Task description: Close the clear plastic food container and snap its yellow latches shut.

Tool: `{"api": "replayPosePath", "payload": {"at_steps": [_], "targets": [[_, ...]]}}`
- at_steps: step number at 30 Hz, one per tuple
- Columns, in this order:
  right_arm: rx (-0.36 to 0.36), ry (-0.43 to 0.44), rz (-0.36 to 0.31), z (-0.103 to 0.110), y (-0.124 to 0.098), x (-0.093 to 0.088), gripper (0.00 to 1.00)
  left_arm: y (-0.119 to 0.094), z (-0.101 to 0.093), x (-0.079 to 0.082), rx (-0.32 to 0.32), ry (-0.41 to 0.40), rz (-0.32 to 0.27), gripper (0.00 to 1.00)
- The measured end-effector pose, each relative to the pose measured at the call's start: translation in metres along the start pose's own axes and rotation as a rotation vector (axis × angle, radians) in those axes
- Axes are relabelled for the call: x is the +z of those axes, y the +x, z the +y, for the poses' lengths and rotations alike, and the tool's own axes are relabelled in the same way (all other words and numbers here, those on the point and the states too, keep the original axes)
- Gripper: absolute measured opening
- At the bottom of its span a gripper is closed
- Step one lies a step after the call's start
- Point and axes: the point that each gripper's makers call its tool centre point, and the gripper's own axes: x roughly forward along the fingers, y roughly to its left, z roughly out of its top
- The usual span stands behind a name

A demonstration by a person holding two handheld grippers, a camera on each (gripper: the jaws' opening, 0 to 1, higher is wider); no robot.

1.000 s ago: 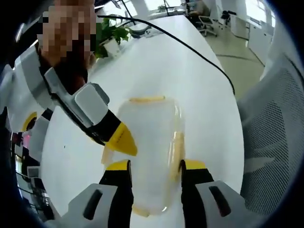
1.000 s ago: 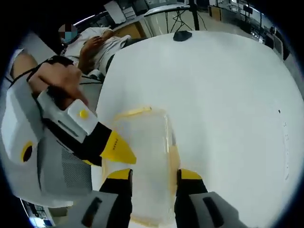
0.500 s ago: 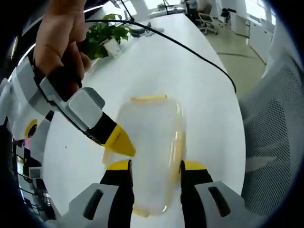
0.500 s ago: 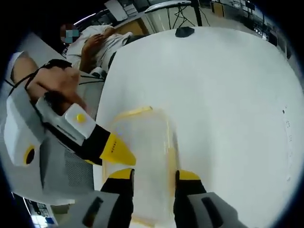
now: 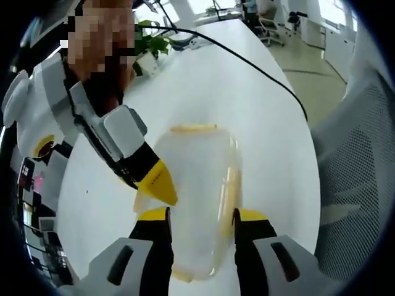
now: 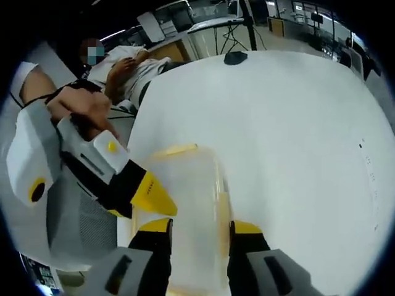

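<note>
Where the left gripper view looks down along its own two black, yellow-tipped jaws, a clear plastic food container (image 5: 196, 203) lies flat on a white table (image 5: 203, 80); the left gripper (image 5: 200, 217) has its jaws set apart on either side of the container's near end, close against its sides, though whether they squeeze it cannot be told; a yellow latch (image 5: 192, 128) shows along the container's far edge and another yellow latch (image 5: 231, 188) runs down its right side; the other tool, the right gripper (image 5: 155, 182), reaches in from the left of this view, its yellow tips drawn to a point that rests at the container's left edge; a potted plant (image 5: 148, 46) stands far off on the table and a black cable (image 5: 259, 71) trails across the top; a grey mesh chair (image 5: 352, 179) sits beside the table at the right.

In the right gripper view the same container (image 6: 185, 216) lies between that gripper's own jaws (image 6: 194, 226), which stand open and straddle its near end; the left gripper (image 6: 150, 196) comes in from the left, held by a hand (image 6: 83, 111), its yellow tips at the container's left edge; a dark, rounded object (image 6: 234, 58) lies at the table's far end.
</note>
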Motion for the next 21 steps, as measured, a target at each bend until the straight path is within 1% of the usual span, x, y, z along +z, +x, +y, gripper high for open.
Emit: {"api": "replayPosePath", "payload": {"at_steps": [1, 4, 6, 7, 10, 13, 14, 16, 18, 21], "targets": [[0.003, 0.002, 0.004, -0.0003, 0.0, -0.0002, 0.32, 0.0, 0.0001, 0.0, 0.001, 0.001, 0.0, 0.35], [0.043, 0.017, 0.048, -0.0002, 0.0016, -0.0008, 0.31, 0.0004, -0.0008, -0.0004, 0.018, 0.011, -0.006, 0.34], [0.041, -0.011, 0.084, 0.0011, 0.0024, -0.0007, 0.3, 0.0011, 0.0012, -0.0004, 0.016, -0.004, 0.005, 0.34], [0.042, -0.011, 0.085, 0.001, 0.0024, -0.0009, 0.3, 0.0013, 0.0016, 0.0005, 0.014, 0.0, 0.009, 0.34], [0.049, -0.005, 0.066, 0.001, 0.0007, -0.002, 0.3, 0.0002, 0.0006, -0.0007, 0.014, 0.004, 0.001, 0.34], [0.029, -0.003, 0.06, 0.0014, 0.0004, -0.0014, 0.32, 0.0001, 0.0004, -0.0005, 0.009, 0.007, -0.006, 0.35], [0.026, 0.004, 0.051, 0.0014, -0.0001, -0.0008, 0.32, 0.0, -0.0004, 0.0, 0.012, 0.016, -0.001, 0.35], [0.023, 0.025, 0.011, 0.0006, -0.0012, -0.0008, 0.33, 0.0001, -0.001, 0.0002, 0.017, 0.022, -0.003, 0.36], [0.016, 0.009, -0.006, 0.0021, -0.002, -0.0004, 0.34, -0.0013, -0.001, 0.0009, 0.014, 0.018, -0.009, 0.37], [0.005, 0.002, -0.027, 0.0022, -0.003, 0.0009, 0.34, -0.0011, -0.0011, 0.0015, 0.014, 0.039, -0.013, 0.38]]}}
